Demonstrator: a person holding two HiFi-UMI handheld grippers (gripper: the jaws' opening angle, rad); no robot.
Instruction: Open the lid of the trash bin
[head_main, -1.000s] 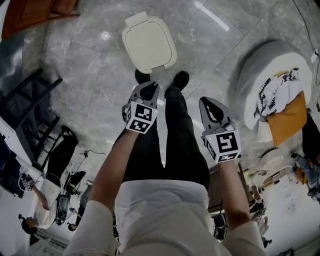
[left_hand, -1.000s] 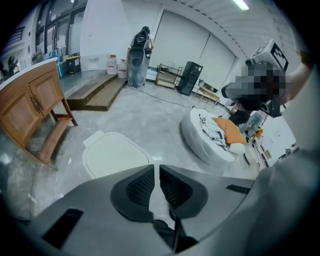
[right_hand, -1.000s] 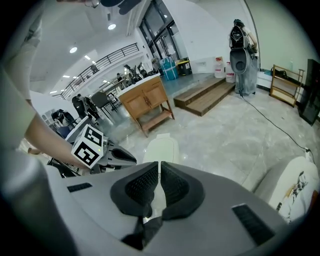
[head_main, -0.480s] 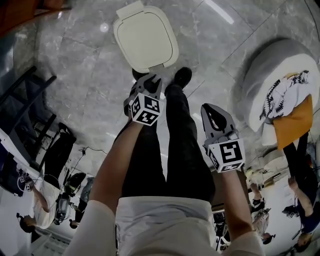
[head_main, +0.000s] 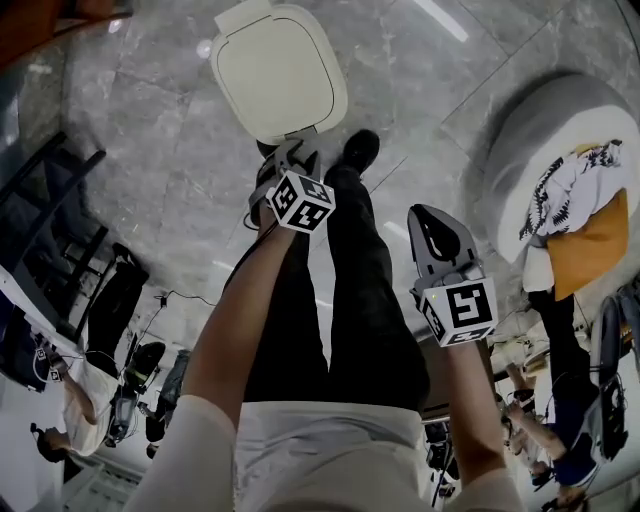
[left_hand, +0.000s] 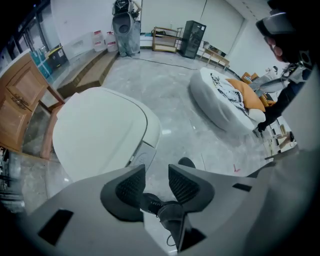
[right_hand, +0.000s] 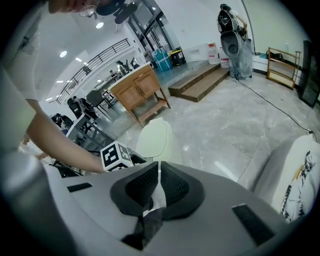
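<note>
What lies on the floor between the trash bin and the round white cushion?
Nothing: only bare grey floor separates the trash bin from the cushion, seen in the left gripper view.

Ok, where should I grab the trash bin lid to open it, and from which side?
Take the small tab on the near edge of the trash bin lid, coming down from above with the left hand-held gripper, whose jaws are opening, empty. The lid lies flat, and the block at its far edge looks like the hinge, so the near edge probably lifts.
</note>
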